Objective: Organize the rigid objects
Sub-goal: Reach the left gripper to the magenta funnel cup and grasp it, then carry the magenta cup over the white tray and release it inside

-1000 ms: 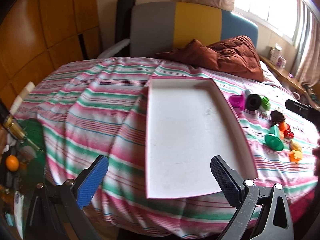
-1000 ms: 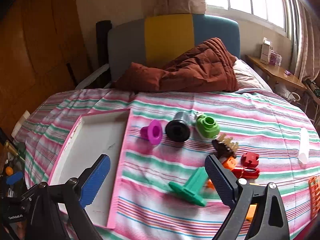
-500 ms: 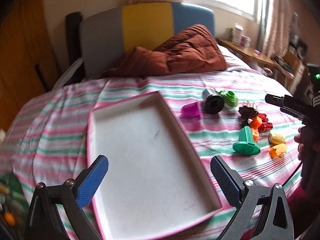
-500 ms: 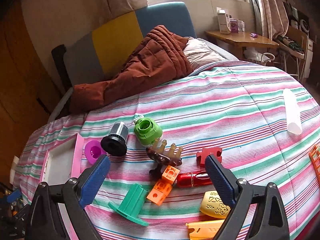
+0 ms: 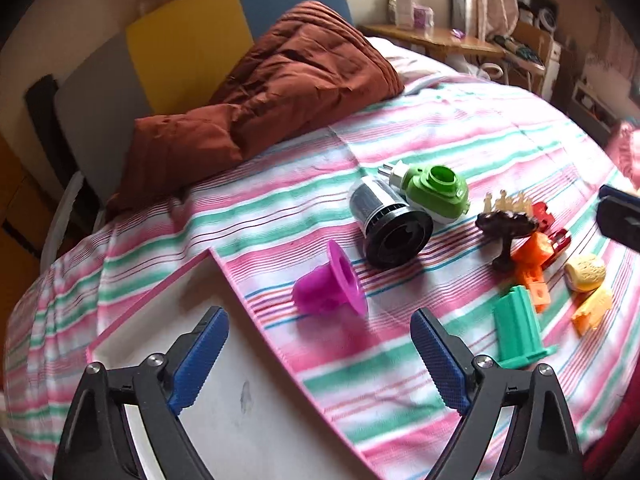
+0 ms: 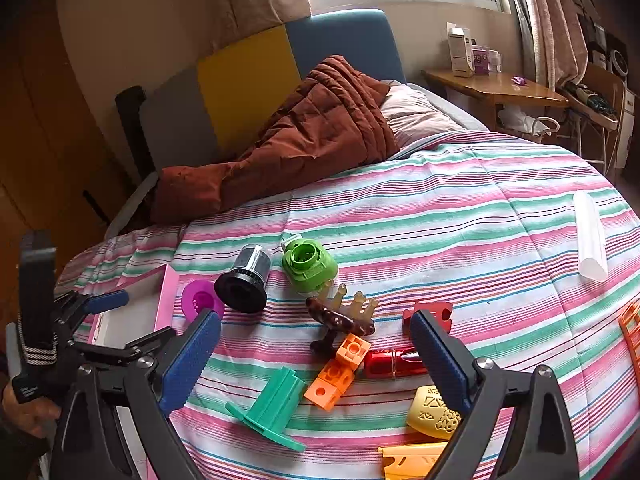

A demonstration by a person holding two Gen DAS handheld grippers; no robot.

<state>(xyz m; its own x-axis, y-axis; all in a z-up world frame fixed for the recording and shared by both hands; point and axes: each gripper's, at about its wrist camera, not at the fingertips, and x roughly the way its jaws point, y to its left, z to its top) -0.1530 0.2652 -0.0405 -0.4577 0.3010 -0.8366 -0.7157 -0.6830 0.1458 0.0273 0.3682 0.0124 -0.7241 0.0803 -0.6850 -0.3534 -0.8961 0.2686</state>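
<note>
Striped bed (image 5: pixel 460 148) as ground, with rumpled brown quilt (image 5: pixel 288 76) at its head. White tray (image 5: pixel 240 400) with pink rim on the near left: the landmark, bare inside, nothing yet sorted. Just right of the tray, magenta funnel (image 5: pixel 328 284) on its side, touching neither tray nor pads. Beyond the funnel, away from the tray, black-and-silver cylinder (image 5: pixel 390 224), then green plug (image 5: pixel 436 192) against it. Farther right of the tray, a loose cluster: brown comb stand (image 5: pixel 506 228), teal piece (image 5: pixel 520 328), orange blocks (image 5: pixel 532 264), red clip (image 6: pixel 394 362), yellow pieces (image 5: pixel 586 272). White tube (image 6: pixel 590 236) lying farthest from the tray. Left gripper (image 5: pixel 320 360) straddling the tray's right rim, aimed at the funnel, jaws closing with nothing between them. Right gripper (image 6: pixel 316 364) above the cluster, jaws apart, empty. Step in hand, by judgement: approach for a first pick, likely the funnel. Next move: forward and down until pads flank the funnel's stem, then closure, lift, short carry left into the tray.
</note>
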